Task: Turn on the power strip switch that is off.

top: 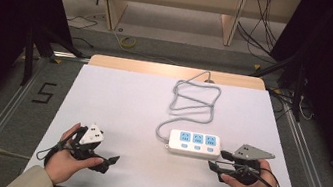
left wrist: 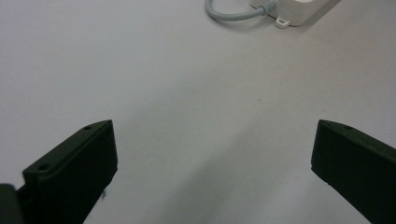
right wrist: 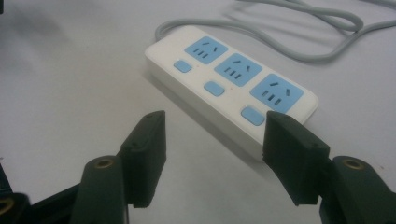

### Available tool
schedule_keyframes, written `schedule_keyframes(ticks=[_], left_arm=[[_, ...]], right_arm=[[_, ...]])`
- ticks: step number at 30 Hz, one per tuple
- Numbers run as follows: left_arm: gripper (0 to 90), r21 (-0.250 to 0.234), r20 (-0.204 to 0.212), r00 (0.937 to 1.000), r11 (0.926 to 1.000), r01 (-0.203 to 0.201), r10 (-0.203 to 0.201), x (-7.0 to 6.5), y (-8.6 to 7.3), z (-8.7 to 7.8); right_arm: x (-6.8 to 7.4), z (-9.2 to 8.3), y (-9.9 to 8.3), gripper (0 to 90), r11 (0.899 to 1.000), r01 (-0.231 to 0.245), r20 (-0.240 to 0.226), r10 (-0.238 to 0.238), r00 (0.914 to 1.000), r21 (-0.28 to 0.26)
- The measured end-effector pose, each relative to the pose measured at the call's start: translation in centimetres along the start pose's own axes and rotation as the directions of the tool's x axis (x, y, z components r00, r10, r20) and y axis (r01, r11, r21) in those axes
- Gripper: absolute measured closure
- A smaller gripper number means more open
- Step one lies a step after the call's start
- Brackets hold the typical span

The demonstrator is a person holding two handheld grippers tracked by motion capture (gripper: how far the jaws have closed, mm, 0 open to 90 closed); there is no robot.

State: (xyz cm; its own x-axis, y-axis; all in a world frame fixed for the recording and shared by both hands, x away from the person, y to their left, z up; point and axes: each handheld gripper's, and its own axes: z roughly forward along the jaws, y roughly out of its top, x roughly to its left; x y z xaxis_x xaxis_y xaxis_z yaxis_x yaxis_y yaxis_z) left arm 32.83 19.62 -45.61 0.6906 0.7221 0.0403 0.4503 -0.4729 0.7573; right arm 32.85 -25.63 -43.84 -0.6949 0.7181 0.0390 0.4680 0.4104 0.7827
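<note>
While the white power strip (top: 195, 144) with its three blue sockets lies on the white table (top: 116, 111) just ahead of the right gripper (top: 217, 162), whose jaws gape with nothing between them, the left gripper (top: 110, 161) rests well apart, jaws spread wide over bare tabletop.

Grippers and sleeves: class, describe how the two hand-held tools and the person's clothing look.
The left gripper has black jaws and a white three-cornered top plate. The right gripper has black jaws, brass-coloured screw holes and a grey three-cornered plate. Black cables trail from both. Beige sleeves cover the forearms.
</note>
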Motion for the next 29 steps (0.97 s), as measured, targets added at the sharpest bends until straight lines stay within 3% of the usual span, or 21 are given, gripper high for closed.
schedule_keyframes(ticks=[8, 29], left_arm=[[0.0, 0.001, -0.002, 1.0000, 1.0000, -0.002, 0.002, 0.1, 0.0, -0.1], [0.0, 0.000, -0.002, 1.0000, 1.0000, 0.000, 0.000, -0.1, 0.2, 0.2]], right_arm=[[-0.8, -0.6, -0.9, 34.8, 1.000, -0.023, 0.000, 0.023, 0.9997, -0.021], [-0.7, -1.3, -2.2, 30.7, 0.998, -0.043, 0.039, 0.045, 0.9982, -0.041]])
